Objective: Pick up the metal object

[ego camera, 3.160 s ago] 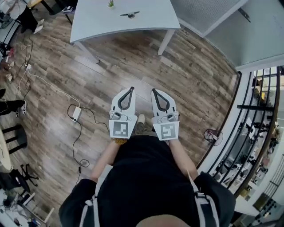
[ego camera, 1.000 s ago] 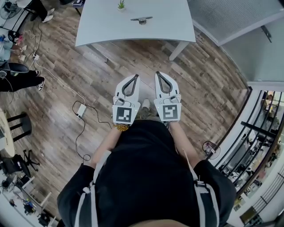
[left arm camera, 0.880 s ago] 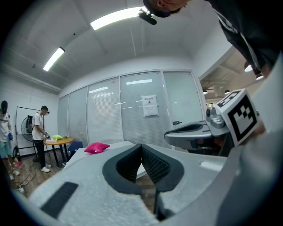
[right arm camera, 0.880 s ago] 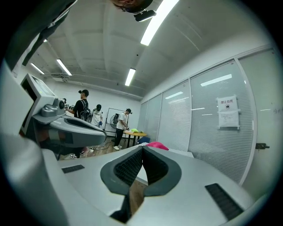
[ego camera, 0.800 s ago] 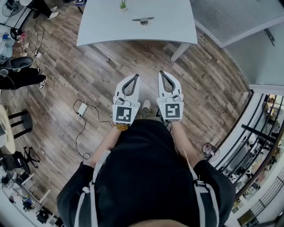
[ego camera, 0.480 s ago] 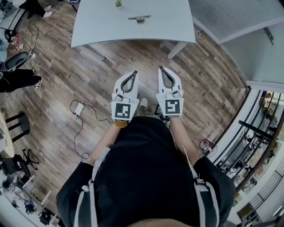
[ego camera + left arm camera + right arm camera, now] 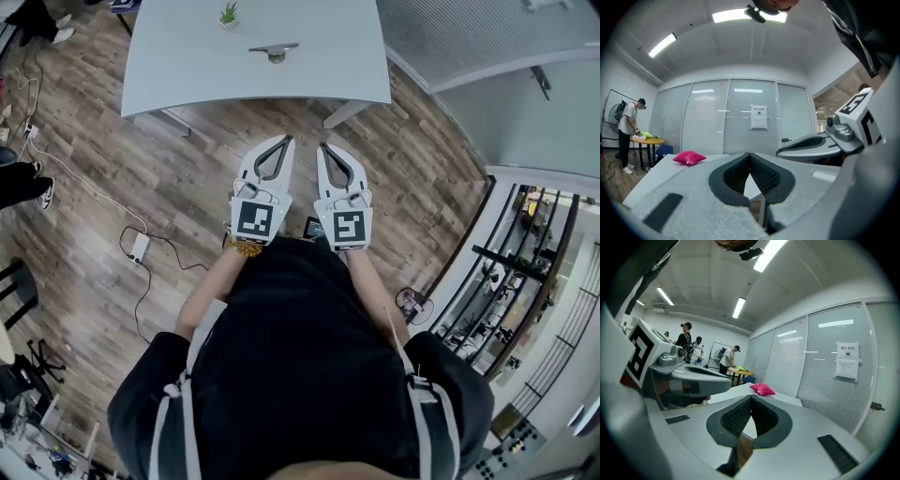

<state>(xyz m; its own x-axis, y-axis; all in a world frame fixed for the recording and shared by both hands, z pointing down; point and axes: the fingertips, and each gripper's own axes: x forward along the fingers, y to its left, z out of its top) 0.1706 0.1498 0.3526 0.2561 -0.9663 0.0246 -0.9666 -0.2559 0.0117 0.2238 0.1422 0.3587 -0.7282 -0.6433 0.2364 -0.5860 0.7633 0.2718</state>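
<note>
In the head view the white worktop [image 7: 187,66] now sits closer to both grippers than a second ago, so I judge the approach is under way and no reach has begun. The metal object [image 7: 274,50] lies on the worktop at top centre, well apart from the grippers. Its long axis runs left to right, with the right end slightly higher. The left gripper [image 7: 286,140] and the right gripper [image 7: 323,146] have their jaws pressed together, with nothing between them.
</note>
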